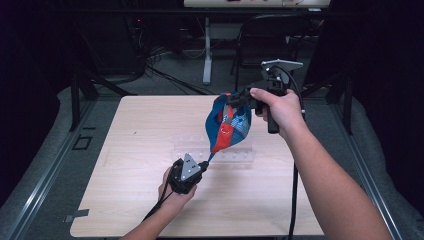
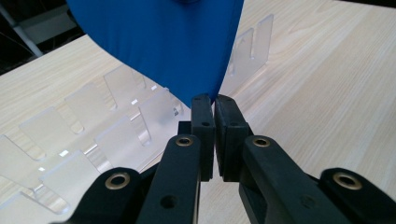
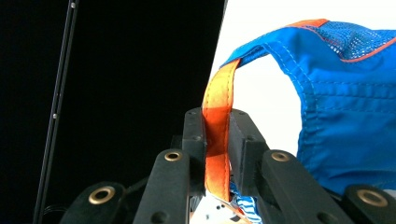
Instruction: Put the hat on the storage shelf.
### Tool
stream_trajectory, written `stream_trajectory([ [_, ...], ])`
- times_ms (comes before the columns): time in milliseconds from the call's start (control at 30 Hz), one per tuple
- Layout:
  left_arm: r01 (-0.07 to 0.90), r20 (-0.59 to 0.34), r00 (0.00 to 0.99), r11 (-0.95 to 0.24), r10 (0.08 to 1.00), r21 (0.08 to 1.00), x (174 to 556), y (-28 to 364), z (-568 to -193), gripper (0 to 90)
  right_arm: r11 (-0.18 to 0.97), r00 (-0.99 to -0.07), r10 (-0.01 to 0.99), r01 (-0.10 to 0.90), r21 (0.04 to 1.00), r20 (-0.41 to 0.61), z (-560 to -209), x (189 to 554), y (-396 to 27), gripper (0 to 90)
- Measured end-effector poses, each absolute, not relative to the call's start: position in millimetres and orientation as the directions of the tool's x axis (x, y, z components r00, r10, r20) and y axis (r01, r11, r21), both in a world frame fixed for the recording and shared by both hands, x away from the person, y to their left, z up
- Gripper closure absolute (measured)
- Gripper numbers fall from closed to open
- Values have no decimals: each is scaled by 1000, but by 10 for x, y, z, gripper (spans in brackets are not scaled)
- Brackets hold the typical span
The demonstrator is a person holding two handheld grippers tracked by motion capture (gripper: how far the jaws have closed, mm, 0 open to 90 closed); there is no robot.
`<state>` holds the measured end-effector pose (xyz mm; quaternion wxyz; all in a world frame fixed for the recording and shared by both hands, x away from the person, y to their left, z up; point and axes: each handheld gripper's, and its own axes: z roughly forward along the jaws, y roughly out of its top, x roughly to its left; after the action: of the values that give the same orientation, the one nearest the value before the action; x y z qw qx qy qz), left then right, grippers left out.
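A blue fabric piece (image 1: pixel 227 125) with orange trim and a mesh panel hangs stretched above the wooden table (image 1: pixel 135 130). My right gripper (image 1: pixel 239 99) holds its top, raised over the table's far side. In the right gripper view that gripper (image 3: pixel 217 122) is shut on the orange strap (image 3: pixel 217 140), with the blue cloth (image 3: pixel 345 102) off to the right. Lower down, my left gripper (image 1: pixel 204 164) meets the cloth's bottom point. Seen from the left gripper view, the jaws (image 2: pixel 214 109) stand together, pinching the tip of the blue cloth (image 2: pixel 163 42).
A clear acrylic rack (image 1: pixel 235 156) with several upright slots lies on the table under the cloth, also close behind the left jaws (image 2: pixel 93 116). Beyond the table stand a dark chair (image 1: pixel 265 35) and a white table leg (image 1: pixel 207 50), with cables on the floor.
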<state>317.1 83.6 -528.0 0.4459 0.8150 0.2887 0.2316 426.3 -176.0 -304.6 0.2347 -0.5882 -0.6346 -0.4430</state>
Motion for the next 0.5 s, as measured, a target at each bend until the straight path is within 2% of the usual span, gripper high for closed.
stream_trajectory([
  [333,329,37,708,-375,706,867,3323,901,-5322,880,-96,-177,540,958,269,823,-3147,4298,-1774,781],
  [500,336,37,707,-381,706,861,3339,890,-5356,879,-94,-168,549,961,259,819,-3190,4315,-1773,781],
])
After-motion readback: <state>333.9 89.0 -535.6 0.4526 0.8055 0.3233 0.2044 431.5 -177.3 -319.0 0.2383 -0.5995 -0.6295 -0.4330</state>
